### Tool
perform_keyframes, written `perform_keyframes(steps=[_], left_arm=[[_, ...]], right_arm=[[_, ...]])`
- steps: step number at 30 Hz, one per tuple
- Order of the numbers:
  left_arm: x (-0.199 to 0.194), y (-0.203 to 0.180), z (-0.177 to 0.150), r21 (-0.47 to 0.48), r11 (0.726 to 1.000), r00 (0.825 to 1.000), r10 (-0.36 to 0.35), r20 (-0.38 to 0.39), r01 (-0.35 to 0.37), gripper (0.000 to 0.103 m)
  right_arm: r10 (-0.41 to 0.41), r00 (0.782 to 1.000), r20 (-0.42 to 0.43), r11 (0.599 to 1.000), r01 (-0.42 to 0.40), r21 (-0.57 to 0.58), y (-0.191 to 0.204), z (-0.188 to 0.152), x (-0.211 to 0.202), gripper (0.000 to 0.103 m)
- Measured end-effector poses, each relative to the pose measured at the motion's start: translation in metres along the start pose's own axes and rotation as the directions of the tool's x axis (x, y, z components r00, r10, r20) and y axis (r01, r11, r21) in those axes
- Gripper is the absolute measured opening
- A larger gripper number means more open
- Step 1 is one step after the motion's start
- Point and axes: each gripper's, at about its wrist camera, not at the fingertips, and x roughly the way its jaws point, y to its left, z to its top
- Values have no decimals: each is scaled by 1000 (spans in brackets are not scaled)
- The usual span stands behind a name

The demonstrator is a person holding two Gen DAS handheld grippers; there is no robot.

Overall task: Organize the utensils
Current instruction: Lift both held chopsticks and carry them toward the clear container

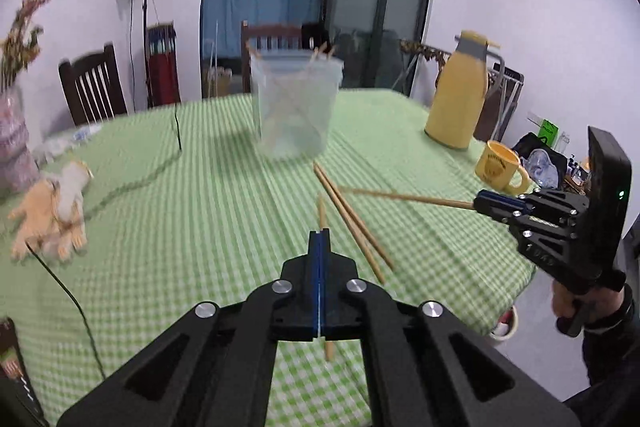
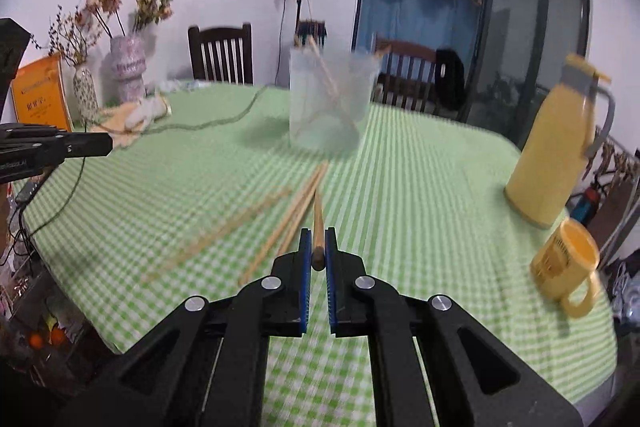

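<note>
Left wrist view: the left gripper (image 1: 319,239) is clenched on a chopstick (image 1: 321,213) that runs between its blue pads. Two loose chopsticks (image 1: 352,221) lie on the green checked tablecloth (image 1: 200,207), near the clear plastic cup (image 1: 295,103) already holding several sticks.

Right wrist view: the right gripper (image 2: 318,247) grasps another chopstick (image 2: 318,223), pointing toward the cup (image 2: 330,99). A yellow mug (image 2: 566,259) sits beside the yellow thermos (image 2: 554,151).

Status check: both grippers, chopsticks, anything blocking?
Left gripper shut on one wooden chopstick. Right gripper shut on another. Two loose chopsticks on green checked tablecloth. Path to translucent plastic container open.
</note>
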Motion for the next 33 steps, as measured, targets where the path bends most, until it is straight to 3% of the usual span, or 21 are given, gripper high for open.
perform_keyframes(steps=[4, 10, 11, 12, 13, 16, 21, 24, 28, 33], left_arm=[[-4, 8, 12, -8, 999, 999, -48, 5, 48, 0], [24, -1, -35, -18, 985, 974, -171, -146, 170, 1], [30, -7, -44, -24, 983, 968, -185, -171, 184, 3], [37, -13, -53, -24, 981, 960, -194, -201, 194, 13], [43, -19, -59, -8, 984, 960, -178, -218, 181, 19], [64, -29, -75, 43, 994, 958, -83, -273, 98, 20], [83, -32, -89, 38, 999, 941, -19, -337, 34, 18], [87, -38, -95, 84, 996, 943, 35, -330, -8, 2], [79, -43, -90, 79, 996, 954, 52, -297, -30, 1], [51, -31, -54, 65, 998, 979, 35, -200, -23, 1]], right_arm=[[-25, 999, 29, 999, 25, -30, -4, 13, -4, 7], [-51, 999, 12, 998, 51, -22, -7, 8, -3, 6], [-53, 999, 12, 998, 53, -23, -7, 9, -4, 6], [-52, 999, 14, 998, 53, -24, -7, 10, -5, 6], [-50, 999, 18, 998, 50, -25, -8, 11, -6, 6], [-41, 999, 26, 999, 41, -20, -7, 11, -7, 6], [-24, 999, 22, 1000, 25, -13, -6, 4, -8, 6], [-18, 1000, 20, 1000, 18, -3, -8, -1, -9, 6], [-18, 1000, 25, 1000, 18, 10, -10, -1, -11, 6], [-17, 998, 59, 1000, 19, -22, -9, 9, -19, 6]])
